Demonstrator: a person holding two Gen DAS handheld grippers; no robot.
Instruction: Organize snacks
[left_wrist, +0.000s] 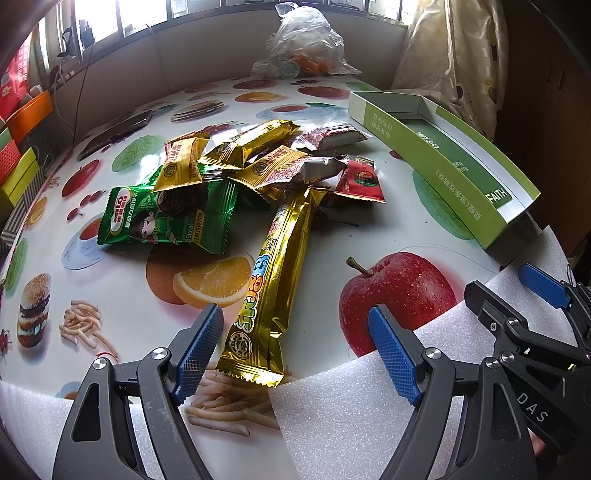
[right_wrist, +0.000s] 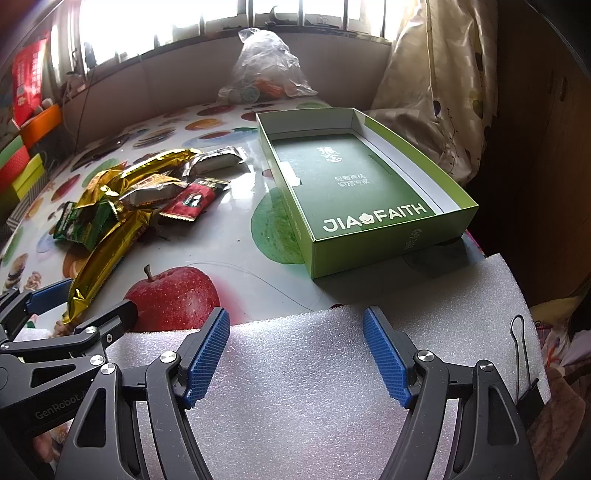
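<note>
Two grippers with black arms and blue bumpy pads sit low at the near edge of a round table (left_wrist: 122, 236) covered in fruit and burger pictures. The left gripper (left_wrist: 295, 350) is spread wide and holds nothing. Between its pads, but not touching them, lies the near end of a long shiny gold snack bar (left_wrist: 275, 284). That bar points away toward a pile of small snack packs (left_wrist: 258, 162) in the middle of the table. A green crinkly cookie pack (left_wrist: 168, 221) rests at the left of the pile, and a small red packet (left_wrist: 360, 181) lies at its right.

The right gripper (right_wrist: 295, 354) is spread wide too, with nothing in it. It hangs over a sheet of white foam (right_wrist: 295, 376) on the table's edge. Just past the foam stands an open green cardboard box (right_wrist: 388, 243) with nothing inside. A clear plastic bag (right_wrist: 266, 66) sits at the far side.
</note>
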